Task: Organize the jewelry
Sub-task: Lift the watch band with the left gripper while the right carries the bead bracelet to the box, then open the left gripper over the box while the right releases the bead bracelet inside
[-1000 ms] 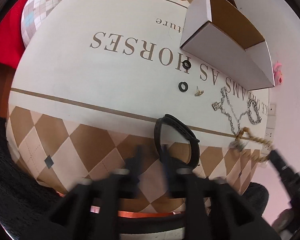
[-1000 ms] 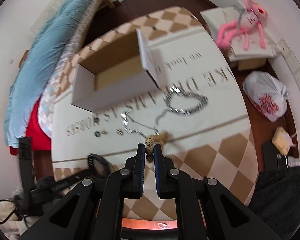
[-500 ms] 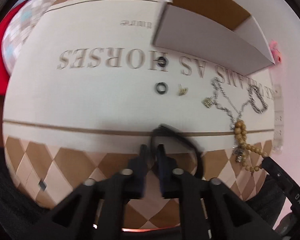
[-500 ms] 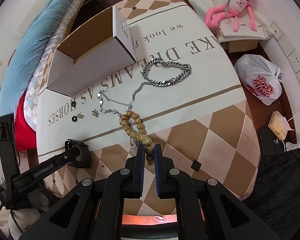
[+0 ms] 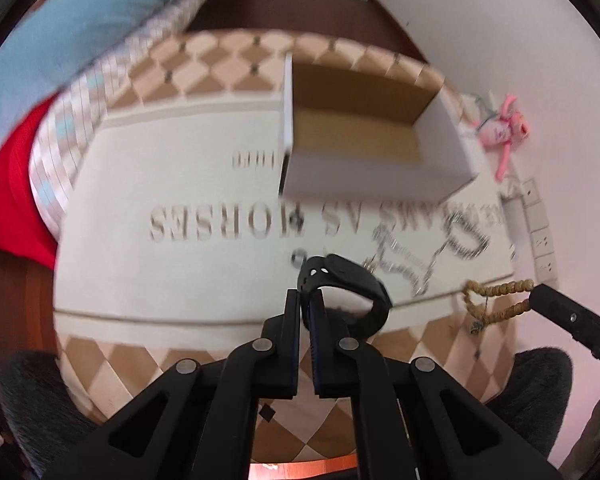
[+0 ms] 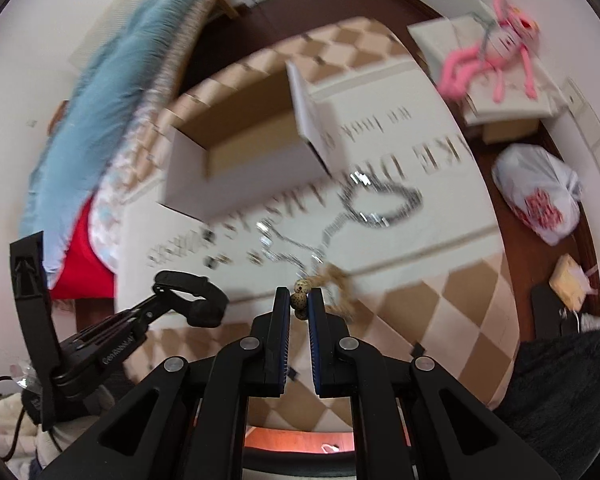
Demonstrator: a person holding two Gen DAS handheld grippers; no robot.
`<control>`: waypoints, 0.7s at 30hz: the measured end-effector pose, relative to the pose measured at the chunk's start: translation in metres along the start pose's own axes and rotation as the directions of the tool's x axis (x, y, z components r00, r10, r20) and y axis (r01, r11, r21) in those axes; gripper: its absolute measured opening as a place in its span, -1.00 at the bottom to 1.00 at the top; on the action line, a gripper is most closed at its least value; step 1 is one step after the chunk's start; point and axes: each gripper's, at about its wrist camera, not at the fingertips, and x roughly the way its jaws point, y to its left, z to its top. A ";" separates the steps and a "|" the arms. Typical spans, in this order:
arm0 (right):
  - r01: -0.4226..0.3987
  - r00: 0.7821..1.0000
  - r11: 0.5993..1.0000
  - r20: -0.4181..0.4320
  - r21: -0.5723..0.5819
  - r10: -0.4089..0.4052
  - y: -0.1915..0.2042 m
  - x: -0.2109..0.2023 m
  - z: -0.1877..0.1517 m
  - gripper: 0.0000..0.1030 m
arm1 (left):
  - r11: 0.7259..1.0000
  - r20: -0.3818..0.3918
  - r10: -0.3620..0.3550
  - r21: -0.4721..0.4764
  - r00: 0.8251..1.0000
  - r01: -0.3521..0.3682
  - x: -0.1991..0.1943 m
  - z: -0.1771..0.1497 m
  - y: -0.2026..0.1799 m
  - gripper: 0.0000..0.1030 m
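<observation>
The left hand-held gripper (image 5: 305,308) is clamping a black watch band (image 5: 352,280); the right hand-held gripper (image 6: 299,304) is pinching a wooden bead bracelet (image 6: 302,298), both raised above the counter (image 5: 180,280) near the open cardboard box (image 5: 364,168).

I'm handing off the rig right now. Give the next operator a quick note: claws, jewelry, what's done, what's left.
Left claw: shut on the black band, lifted.
Right claw: shut on the bead bracelet, lifted.
Open box: nothing visible inside.
On the tablecloth: silver chains and small pieces, blurred.
Done: two pieces picked up.
Left: drop both in the box, likely, then the rest.
</observation>
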 end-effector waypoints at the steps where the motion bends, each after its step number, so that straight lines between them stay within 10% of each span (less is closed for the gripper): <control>1: -0.012 1.000 1.000 0.017 -0.017 0.013 0.006 -0.009 0.007 -0.82 | 1.000 0.018 -0.008 -0.002 1.000 0.008 -0.008 0.007 0.003 -0.96; 10: -0.086 0.987 0.989 0.123 -0.120 0.101 0.049 -0.050 0.072 -0.82 | 0.999 0.094 -0.031 0.021 0.995 0.029 -0.015 0.082 -0.012 -0.96; 21: -0.080 0.995 0.988 0.053 -0.131 0.088 0.059 0.010 0.158 -0.82 | 0.999 0.029 -0.003 0.038 1.000 0.002 0.031 0.144 -0.012 -0.95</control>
